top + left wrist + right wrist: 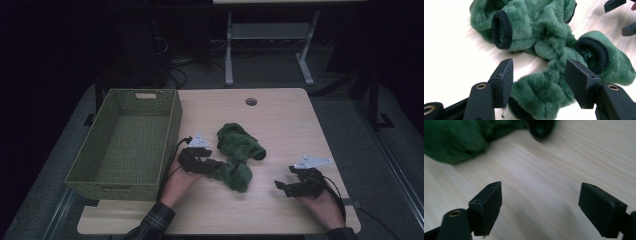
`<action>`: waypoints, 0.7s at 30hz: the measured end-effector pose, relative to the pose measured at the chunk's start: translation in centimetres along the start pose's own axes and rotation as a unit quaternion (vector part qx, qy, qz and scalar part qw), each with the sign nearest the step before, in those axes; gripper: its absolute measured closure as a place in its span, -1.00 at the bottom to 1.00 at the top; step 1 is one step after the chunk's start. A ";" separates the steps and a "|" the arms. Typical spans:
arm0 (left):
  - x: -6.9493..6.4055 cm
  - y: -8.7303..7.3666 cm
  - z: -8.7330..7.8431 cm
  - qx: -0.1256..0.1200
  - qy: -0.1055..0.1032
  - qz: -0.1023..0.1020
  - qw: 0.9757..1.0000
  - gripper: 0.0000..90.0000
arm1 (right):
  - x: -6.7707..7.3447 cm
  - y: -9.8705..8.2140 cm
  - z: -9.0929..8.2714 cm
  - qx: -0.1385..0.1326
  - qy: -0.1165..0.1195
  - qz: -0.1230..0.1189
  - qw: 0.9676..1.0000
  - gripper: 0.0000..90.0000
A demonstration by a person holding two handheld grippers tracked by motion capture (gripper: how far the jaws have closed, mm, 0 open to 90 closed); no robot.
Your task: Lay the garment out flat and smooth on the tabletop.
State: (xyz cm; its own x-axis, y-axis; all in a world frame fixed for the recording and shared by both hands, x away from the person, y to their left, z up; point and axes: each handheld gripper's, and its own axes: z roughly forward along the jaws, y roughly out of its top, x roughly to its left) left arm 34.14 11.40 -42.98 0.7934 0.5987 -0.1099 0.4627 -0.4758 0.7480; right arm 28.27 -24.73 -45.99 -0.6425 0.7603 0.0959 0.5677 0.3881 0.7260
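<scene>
A green fleece garment (239,148) with black-lined cuffs lies crumpled in the middle of the light wooden table (285,120). My left gripper (213,168) is at its near left end. In the left gripper view that gripper (539,80) is open, with a fold of the garment (541,32) lying between the pads and small gaps on both sides. My right gripper (283,181) rests near the table's front right, apart from the cloth. Its jaws (540,207) are open over bare wood, and the garment (451,142) lies blurred farther off.
A green woven basket (172,131) stands on the table's left side, close beside my left hand, with nothing inside. A round cable hole (251,101) sits near the far edge. The right gripper's jaw tips (621,15) show beyond the garment in the left gripper view.
</scene>
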 end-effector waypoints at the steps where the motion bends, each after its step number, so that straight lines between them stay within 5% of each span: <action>1: 0.0 -0.2 0.0 -0.001 0.002 0.000 1.000 -0.12 | 0.2 0.2 -0.1 -0.005 0.010 -0.001 1.000 -0.51; 13: -0.2 -1.4 -0.2 -0.001 -0.003 -0.010 1.000 -0.16 | 4.3 2.8 1.5 -0.028 0.100 -0.040 0.994 -0.37; 21: -0.1 -1.9 0.5 0.005 0.000 -0.010 1.000 -0.17 | 5.9 5.6 2.2 -0.047 0.121 -0.061 0.990 -0.32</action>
State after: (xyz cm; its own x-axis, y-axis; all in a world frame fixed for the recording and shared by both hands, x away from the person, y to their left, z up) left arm 33.38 11.97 -44.70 0.7842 0.6077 -0.1256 0.4824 -0.4698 0.7393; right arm 28.78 -16.91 -42.82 -0.8149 0.5585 0.1552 0.4341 0.4105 0.8019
